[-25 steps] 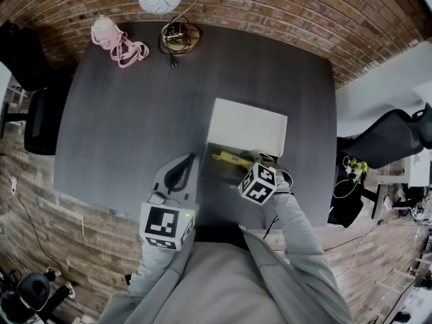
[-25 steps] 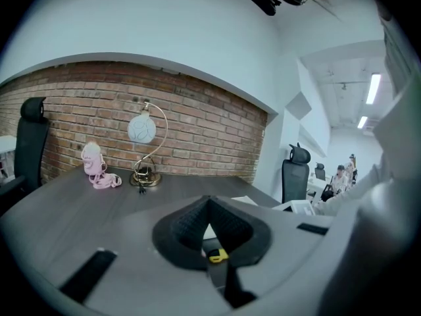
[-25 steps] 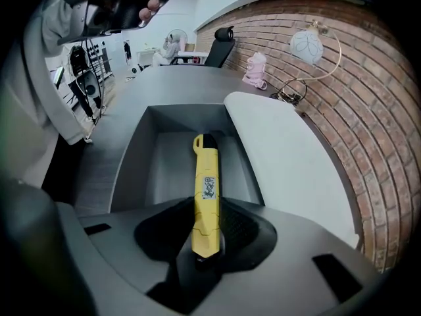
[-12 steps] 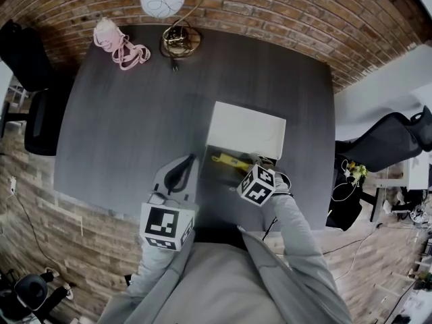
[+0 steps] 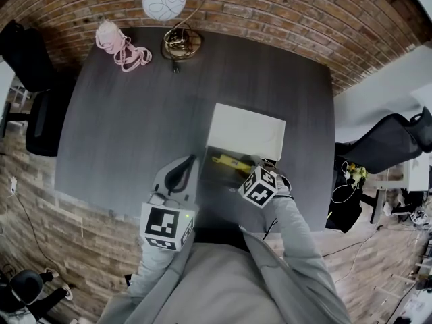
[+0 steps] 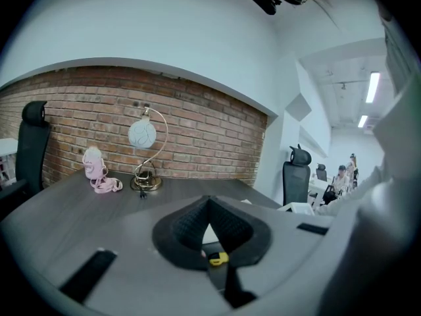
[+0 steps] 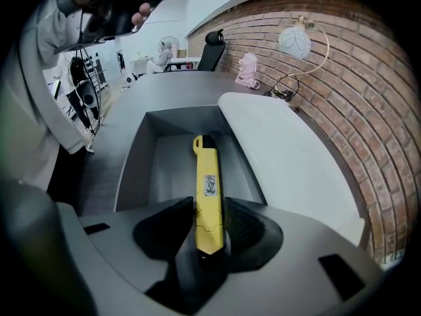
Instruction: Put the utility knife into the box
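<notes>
Dark table [image 5: 135, 113], one box [image 5: 246, 130], one utility knife [image 7: 205, 170] between just-opening right tongs [image 7: 208, 206], left tongs [image 6: 209, 200] closed.

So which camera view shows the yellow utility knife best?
The right gripper view: the utility knife is seen full length, pointing into the box, between the jaws of the right gripper, which have just been opening. The head view shows a small yellow strip; the left gripper view only a yellow speck.

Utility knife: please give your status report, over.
Left tongs shut, empty. Right tongs have just been opening, utility knife between them, in open box. Lid aside, nothing in way.
</notes>
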A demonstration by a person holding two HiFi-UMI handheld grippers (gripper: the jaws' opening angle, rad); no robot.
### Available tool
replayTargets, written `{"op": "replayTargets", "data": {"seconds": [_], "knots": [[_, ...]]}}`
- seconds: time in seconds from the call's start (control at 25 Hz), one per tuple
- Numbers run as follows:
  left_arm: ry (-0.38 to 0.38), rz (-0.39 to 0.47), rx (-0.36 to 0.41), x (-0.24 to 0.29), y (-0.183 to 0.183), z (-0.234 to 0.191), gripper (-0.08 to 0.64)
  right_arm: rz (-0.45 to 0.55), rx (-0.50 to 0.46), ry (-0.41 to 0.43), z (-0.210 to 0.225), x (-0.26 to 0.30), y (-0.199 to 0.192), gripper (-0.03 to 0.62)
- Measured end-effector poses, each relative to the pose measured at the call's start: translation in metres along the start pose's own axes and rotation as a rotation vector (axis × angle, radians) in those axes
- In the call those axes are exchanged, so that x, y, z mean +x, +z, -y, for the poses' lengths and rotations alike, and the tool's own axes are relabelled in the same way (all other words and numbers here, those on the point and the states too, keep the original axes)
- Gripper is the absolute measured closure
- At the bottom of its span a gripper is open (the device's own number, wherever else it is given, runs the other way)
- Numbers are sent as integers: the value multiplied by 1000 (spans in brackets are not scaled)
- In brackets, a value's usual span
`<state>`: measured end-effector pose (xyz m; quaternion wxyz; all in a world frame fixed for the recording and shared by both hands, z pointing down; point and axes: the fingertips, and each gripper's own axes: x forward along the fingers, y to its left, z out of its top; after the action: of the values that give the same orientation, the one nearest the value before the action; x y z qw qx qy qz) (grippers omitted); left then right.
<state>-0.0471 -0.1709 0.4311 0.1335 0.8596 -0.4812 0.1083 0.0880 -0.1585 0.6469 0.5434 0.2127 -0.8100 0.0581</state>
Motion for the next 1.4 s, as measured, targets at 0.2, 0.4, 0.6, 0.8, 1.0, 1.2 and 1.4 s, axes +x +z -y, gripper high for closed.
{"op": "replayTargets", "data": {"seconds": [0.2, 0.4, 0.6, 0.8, 1.0, 1.2, 1.4], "knots": [[1, 10, 6, 0, 5, 0, 540, 27, 14, -13, 3, -8, 5, 449], [3, 24, 15, -1, 11, 1, 540, 87, 70, -38, 7, -22, 12, 448], [14, 47, 30, -2, 21, -2, 540, 151, 131, -69, 12, -41, 17, 446], [14, 71, 51, -3, 33, -1, 540, 236, 203, -114, 21, -66, 20, 446], [6, 96, 75, -3, 47, 4, 540, 357, 302, -173, 37, -105, 28, 446], [-12, 115, 88, -2, 57, 13, 540, 483, 371, -243, 51, -147, 34, 446], [-23, 132, 100, -2, 67, 20, 540, 645, 463, -299, 61, -193, 42, 446]]}}
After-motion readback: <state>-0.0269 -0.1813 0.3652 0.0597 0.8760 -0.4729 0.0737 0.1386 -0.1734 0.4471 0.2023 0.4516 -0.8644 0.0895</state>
